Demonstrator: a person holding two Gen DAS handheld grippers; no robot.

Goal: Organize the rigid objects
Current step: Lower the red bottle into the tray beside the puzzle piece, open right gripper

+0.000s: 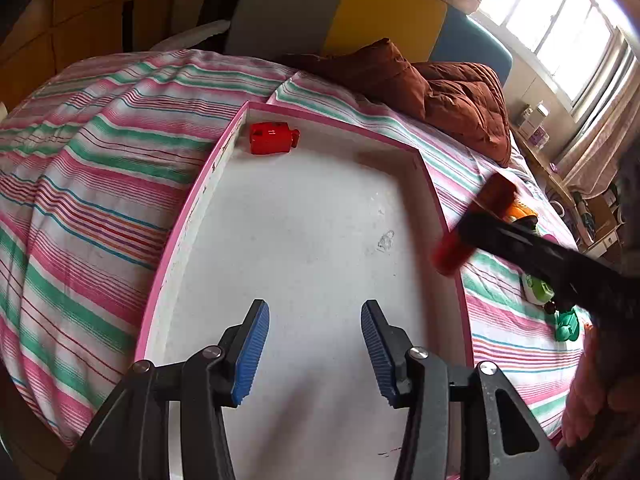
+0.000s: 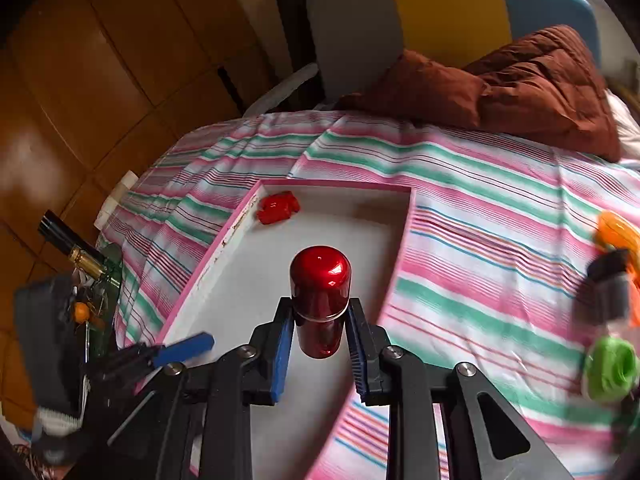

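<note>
**Red bottle held over the pink tray on the bed**

Bedsheet (image 1: 100,168) with pink, green and white stripes covers the bed, and on it lies a shallow tray (image 1: 188,216) with a pink rim and a white floor. In the far left corner of the tray a small red block (image 1: 272,137) lies on its side, close to the left wall. The left tongs (image 1: 315,350) hang above the near part of the tray; their blue pads stand apart and nothing is between them. To the right, the right tongs (image 2: 319,344) are closed on a glossy red bottle (image 2: 320,284), which has a rounded cap; the pads press on its lower, narrower part, and the cap points away from the camera, over the tray floor. In the left wrist view this bottle appears blurred above the right rim of the tray. Farther right, on the sheet outside the tray, lie an orange toy (image 2: 618,232) and a green toy (image 2: 610,368), well apart from the tray. A brown quilt (image 2: 520,80) is piled at the head of the bed.
</note>
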